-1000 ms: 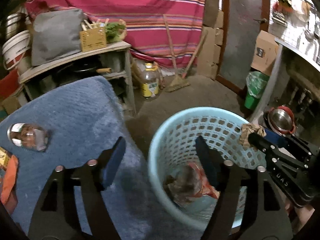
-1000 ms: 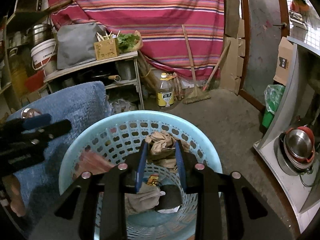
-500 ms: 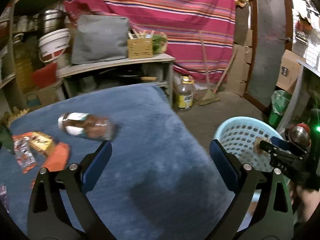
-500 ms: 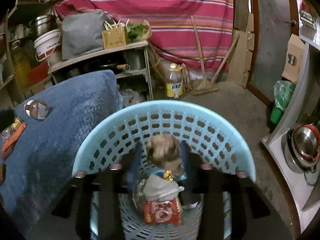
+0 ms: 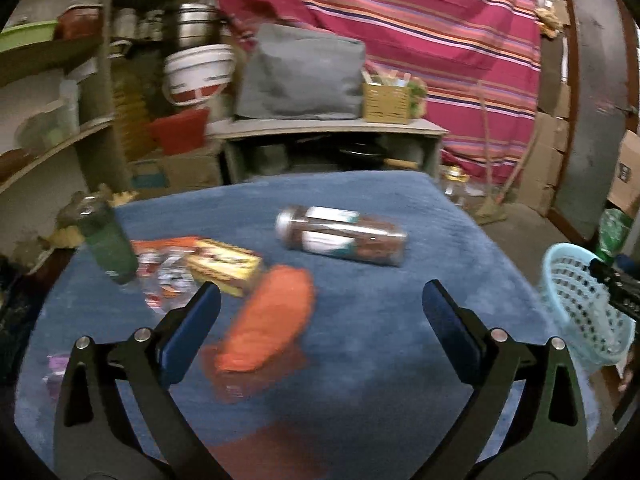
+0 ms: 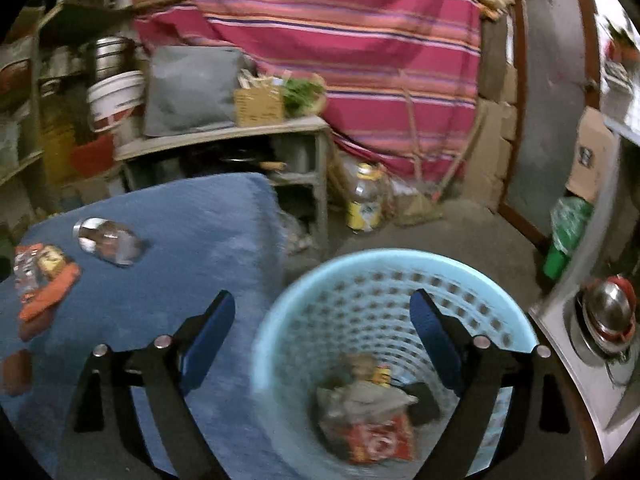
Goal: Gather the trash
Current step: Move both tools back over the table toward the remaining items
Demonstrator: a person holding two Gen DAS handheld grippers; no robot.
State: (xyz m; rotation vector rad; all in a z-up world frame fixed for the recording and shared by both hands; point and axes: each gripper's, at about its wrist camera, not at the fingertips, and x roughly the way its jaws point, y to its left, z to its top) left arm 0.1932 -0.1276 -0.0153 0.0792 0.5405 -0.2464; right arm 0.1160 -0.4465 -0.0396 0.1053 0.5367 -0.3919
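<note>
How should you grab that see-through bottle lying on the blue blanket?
Grip the bottle around the middle of its body, coming down from above with the jaws across its width. It lies on its side on the blue blanket, cap to the left, so its long round sides are open, and nothing touches it. The open left gripper looks wide enough.

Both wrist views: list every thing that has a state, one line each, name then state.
left gripper: open, holding nothing, above the blue cloth.
right gripper: open, holding nothing, above the basket rim.
blue basket: upright, partly filled with trash.
jar: on its side on the cloth, lid on.
green bottle: tilted at the cloth's far left.
orange wrapper: lying flat on the cloth.
</note>
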